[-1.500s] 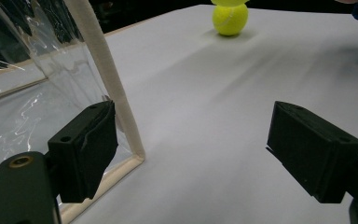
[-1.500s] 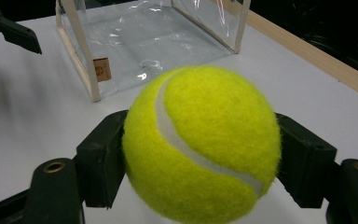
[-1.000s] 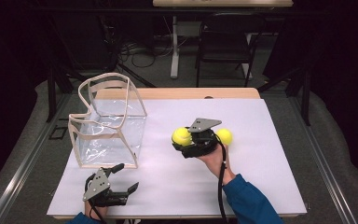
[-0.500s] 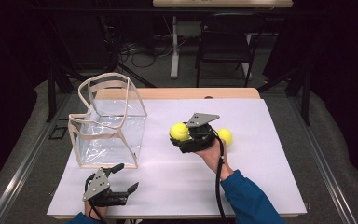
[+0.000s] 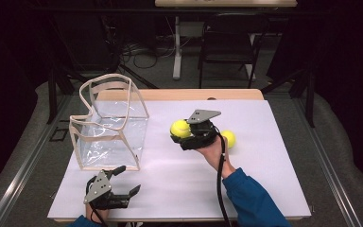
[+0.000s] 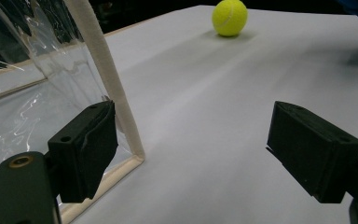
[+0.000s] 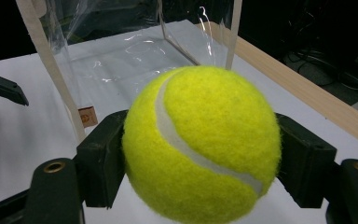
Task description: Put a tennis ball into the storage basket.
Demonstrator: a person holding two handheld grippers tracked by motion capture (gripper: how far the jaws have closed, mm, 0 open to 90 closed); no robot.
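Jaws partly hidden behind tennis ball (image 7: 200, 144)

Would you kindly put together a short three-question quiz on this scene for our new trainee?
1. True or false: the right gripper holds a tennis ball between its fingers.
2. How many tennis balls are in the high view?
3. The left gripper is: A) shut on the bag's trim, B) open, near the front corner of the clear bag, C) holding a ball.

Key
1. True.
2. Two: the held one and a second ball lying on the white table beside the right hand.
3. B; nothing lies between its fingers.
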